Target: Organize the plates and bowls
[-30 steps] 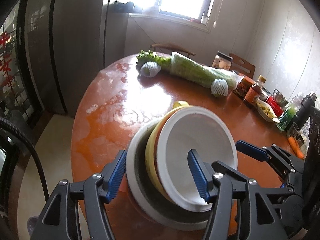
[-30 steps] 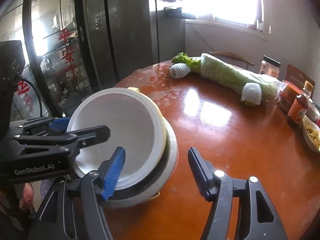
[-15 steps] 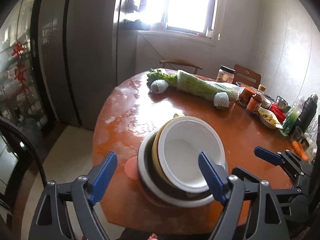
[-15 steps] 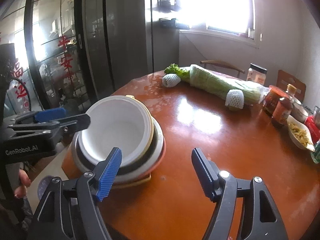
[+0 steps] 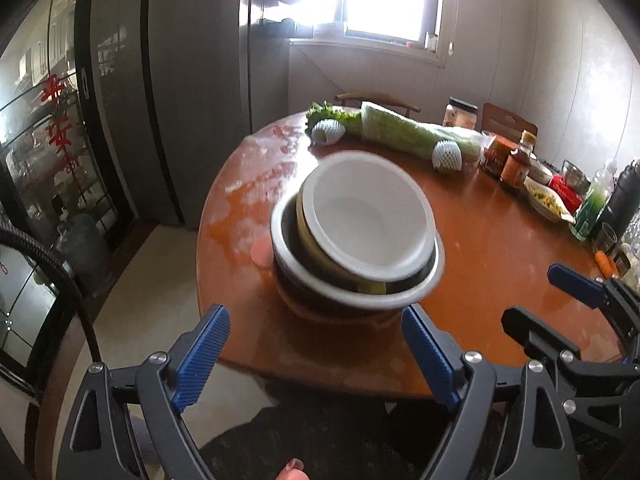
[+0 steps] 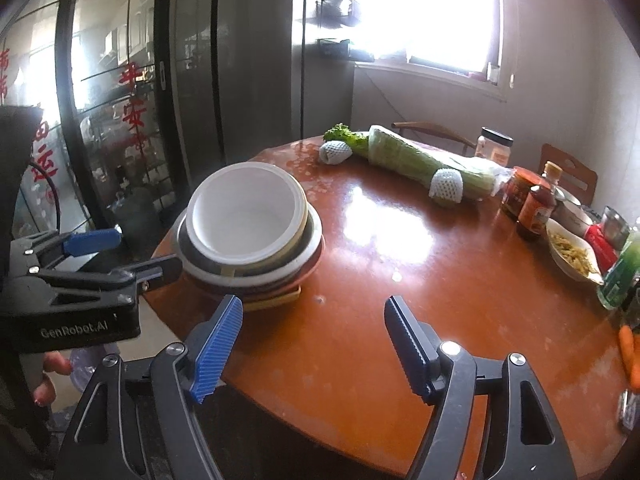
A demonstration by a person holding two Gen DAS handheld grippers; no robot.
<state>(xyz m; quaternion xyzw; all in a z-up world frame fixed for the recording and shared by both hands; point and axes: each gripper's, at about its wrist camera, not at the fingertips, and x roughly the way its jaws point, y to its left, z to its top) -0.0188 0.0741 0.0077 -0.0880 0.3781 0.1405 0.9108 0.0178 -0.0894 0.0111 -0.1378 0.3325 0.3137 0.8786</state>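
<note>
Left tool (image 5: 314,354) angled down at the stack, its ribbed blue pads (image 5: 202,360) spread wide and still opening, nothing between them; they hang just off the near edge of the worktop. Right tool (image 6: 312,350) tilts down too, jaws apart at a middling width, ridged blue pads (image 6: 216,354) empty above bare wood. In the right wrist view the left tool (image 6: 120,252) pokes in from the left, its black fingertip just beside the stack's rim; contact cannot be told. A fingertip (image 5: 294,470) shows under the left tool, fingers (image 6: 48,376) curl under its body in the other view. The stack of bowls and plates (image 5: 356,240) sits on the near left part of the round, glossy orange-brown worktop (image 6: 400,280): a smooth white bowl (image 6: 246,216) on top, tilted, nested in a yellow one, a dark bowl with a pale rim, then pinkish and yellow plates beneath. Far across lie a long wrapped green vegetable (image 6: 416,160), two fruits in white foam netting (image 6: 334,152), and on the right jars and sauce bottles (image 6: 536,208).
</note>
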